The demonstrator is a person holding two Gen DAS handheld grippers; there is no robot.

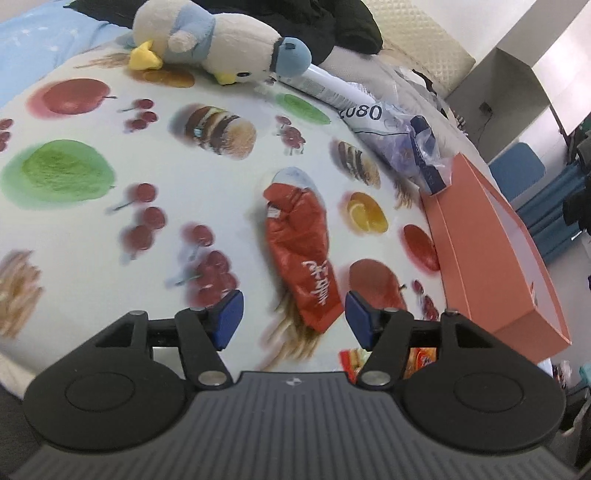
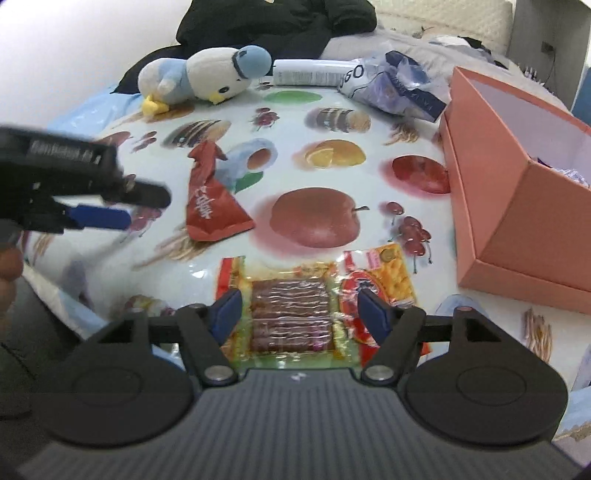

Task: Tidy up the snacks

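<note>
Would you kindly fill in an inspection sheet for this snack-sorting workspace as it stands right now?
Surface: fruit-print cloth, with things lying on it.
Job's things: red snack packet lies flat on the cloth; clear pack of brown bars and cracker pack lie side by side; orange box open, something purple inside.
Clutter: plush duck, white tube, crumpled plastic bag.
Grippers: left hand-held gripper open, the red packet's end between its pads; right hand-held gripper open over the bar pack.
Cables: one hangs from a wall socket.
Surroundings: dark garment, blue chair.
</note>
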